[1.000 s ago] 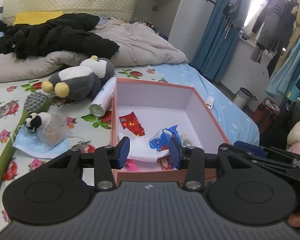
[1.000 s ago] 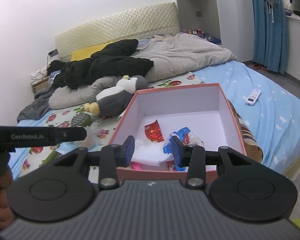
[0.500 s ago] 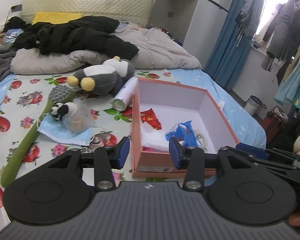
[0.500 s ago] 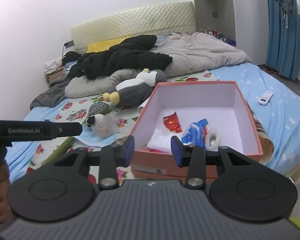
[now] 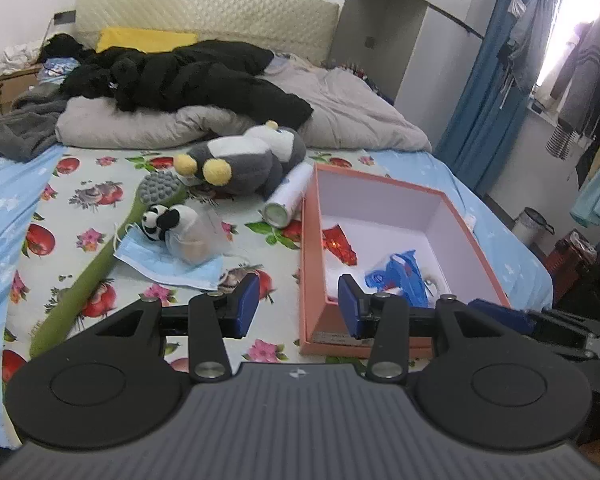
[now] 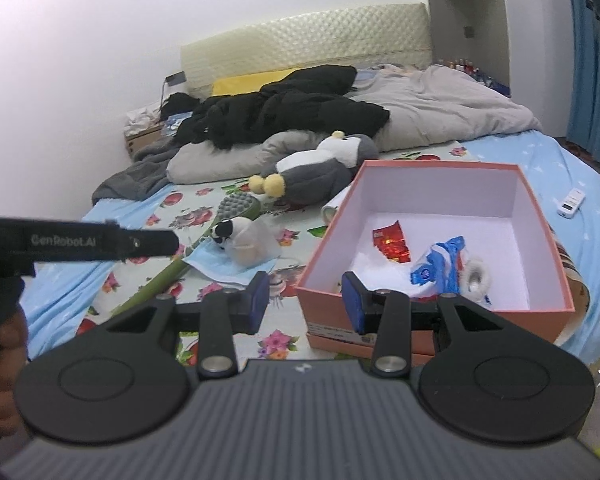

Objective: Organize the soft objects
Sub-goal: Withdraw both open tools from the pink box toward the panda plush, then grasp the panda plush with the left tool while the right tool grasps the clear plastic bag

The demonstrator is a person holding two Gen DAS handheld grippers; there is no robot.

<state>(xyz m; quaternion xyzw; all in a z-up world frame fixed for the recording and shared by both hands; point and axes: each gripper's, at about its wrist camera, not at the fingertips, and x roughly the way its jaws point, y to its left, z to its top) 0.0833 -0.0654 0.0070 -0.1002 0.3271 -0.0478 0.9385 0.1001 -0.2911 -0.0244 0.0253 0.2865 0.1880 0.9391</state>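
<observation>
My left gripper (image 5: 298, 306) and right gripper (image 6: 303, 300) both hover with fingers apart, gripping nothing, at the near left corner of the pink box (image 5: 311, 264). Left of the box, ahead of my fingers, the small panda plush (image 5: 162, 220) lies on the blue mask (image 5: 168, 266). Beyond, the penguin plush (image 5: 244, 160) lies lengthwise, yellow feet pointing left

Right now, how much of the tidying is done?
A few small things already lie in the pink box. Nothing is in hand: the left hand-held gripper and right hand-held gripper are open. The penguin plush, little panda and blue mask wait on the bed.
</observation>
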